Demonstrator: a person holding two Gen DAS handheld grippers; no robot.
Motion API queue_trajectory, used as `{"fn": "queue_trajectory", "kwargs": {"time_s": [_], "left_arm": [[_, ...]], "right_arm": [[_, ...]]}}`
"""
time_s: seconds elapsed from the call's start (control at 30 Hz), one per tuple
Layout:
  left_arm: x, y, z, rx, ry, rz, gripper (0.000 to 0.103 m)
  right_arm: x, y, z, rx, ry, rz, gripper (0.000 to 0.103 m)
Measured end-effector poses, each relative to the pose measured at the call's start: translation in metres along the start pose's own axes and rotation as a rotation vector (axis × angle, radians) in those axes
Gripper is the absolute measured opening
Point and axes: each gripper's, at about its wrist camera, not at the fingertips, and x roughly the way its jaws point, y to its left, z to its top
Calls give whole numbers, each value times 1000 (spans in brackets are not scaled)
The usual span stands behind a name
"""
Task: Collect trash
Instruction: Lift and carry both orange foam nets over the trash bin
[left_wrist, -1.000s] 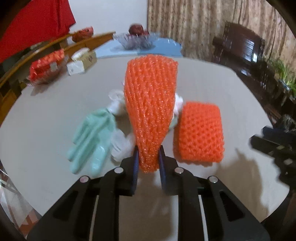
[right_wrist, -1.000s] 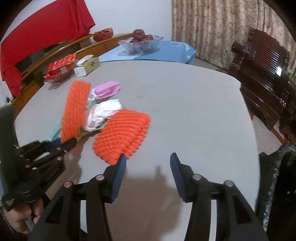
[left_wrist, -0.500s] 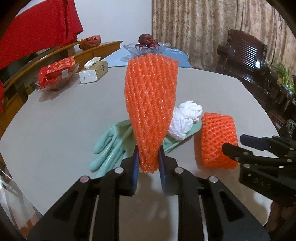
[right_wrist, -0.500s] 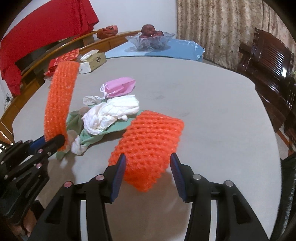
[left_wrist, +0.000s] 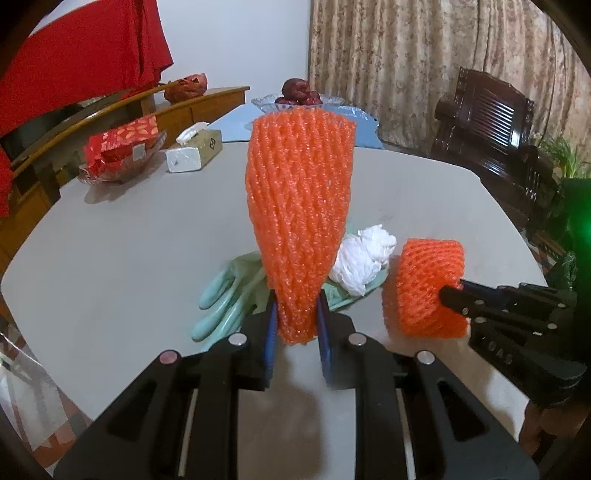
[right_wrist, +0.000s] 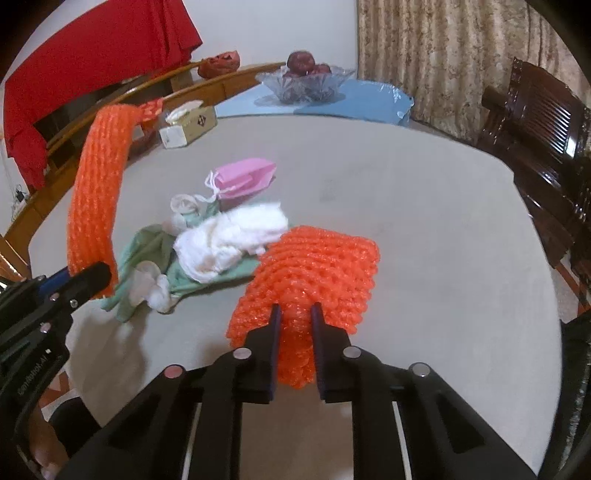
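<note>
A: On the left, left gripper (left_wrist: 296, 325) clamped on the narrow lower end of the tall orange foam net (left_wrist: 300, 206), standing upright above the table (left_wrist: 110, 236). Seen also from the right wrist view (right_wrist: 96, 192), off the surface.

B: Below it, lying flat: green glove (left_wrist: 225, 295), fingers toward the left edge. On the glove, crumpled white tissue (right_wrist: 229, 240). Just behind, pink mask (right_wrist: 245, 177).

A: Further right, right gripper (right_wrist: 295, 325) closed tight on the near edge of the second orange foam net (right_wrist: 317, 266). Squeezed between the blue pads (right_wrist: 275, 332). Cannot tell if lifted or resting on the table.

B: At the far side: tissue box (left_wrist: 194, 149), red packet (left_wrist: 122, 142) in a dish, glass fruit bowl (right_wrist: 304, 83) on a blue sheet (right_wrist: 369, 101). Wooden chair (right_wrist: 539, 122) at the right.
</note>
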Motion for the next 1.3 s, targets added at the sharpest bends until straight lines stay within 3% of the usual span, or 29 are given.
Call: {"fn": "queue_trajectory", "kwargs": {"time_s": [0.57,1.3], "left_arm": [[-63,-29,6,22,-30,-6,19],[-104,-120,1,105,-48,-104,19]], "right_arm": [[-97,-31,4,21,-122,-30,15],[-176,-103,-23,71,-183,-134,15]]}}
